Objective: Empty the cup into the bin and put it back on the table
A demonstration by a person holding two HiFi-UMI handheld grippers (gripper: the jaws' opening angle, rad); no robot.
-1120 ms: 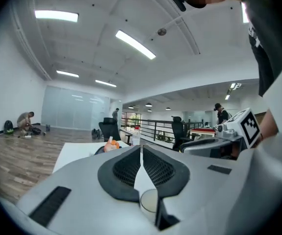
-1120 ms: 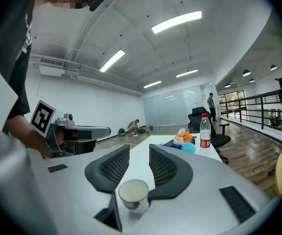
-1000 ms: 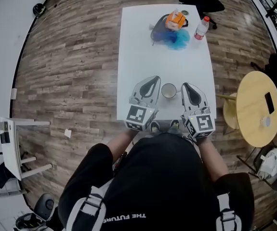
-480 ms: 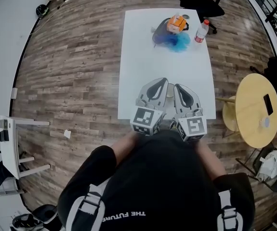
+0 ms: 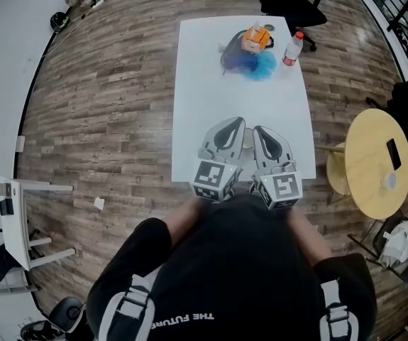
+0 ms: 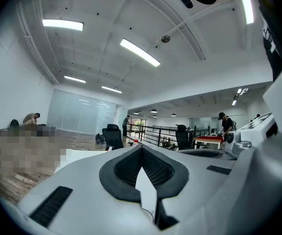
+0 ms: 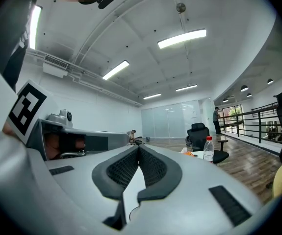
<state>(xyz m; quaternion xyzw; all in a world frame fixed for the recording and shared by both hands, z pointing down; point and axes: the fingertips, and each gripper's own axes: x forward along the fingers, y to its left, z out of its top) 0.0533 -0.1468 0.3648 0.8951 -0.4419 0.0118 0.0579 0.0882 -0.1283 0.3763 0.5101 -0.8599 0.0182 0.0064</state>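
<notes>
Left gripper (image 5: 232, 125) and right gripper (image 5: 260, 130), both closed and empty, flank and mostly hide the cup (image 5: 247, 139); a bottle (image 5: 291, 48) stands well beyond.

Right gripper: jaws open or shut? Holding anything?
Shut and empty. In the right gripper view the right gripper has its pads meeting at the tips, with nothing between them.

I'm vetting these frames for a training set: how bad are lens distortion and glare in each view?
Head view: strong fisheye, the floor planks bow around the white table, lighting even, no glare. Left gripper view: ceiling light strips blow out to white, corners vignetted black. Right gripper view: same dark corners, a bright ceiling strip, yet the bottle reads clearly.
</notes>
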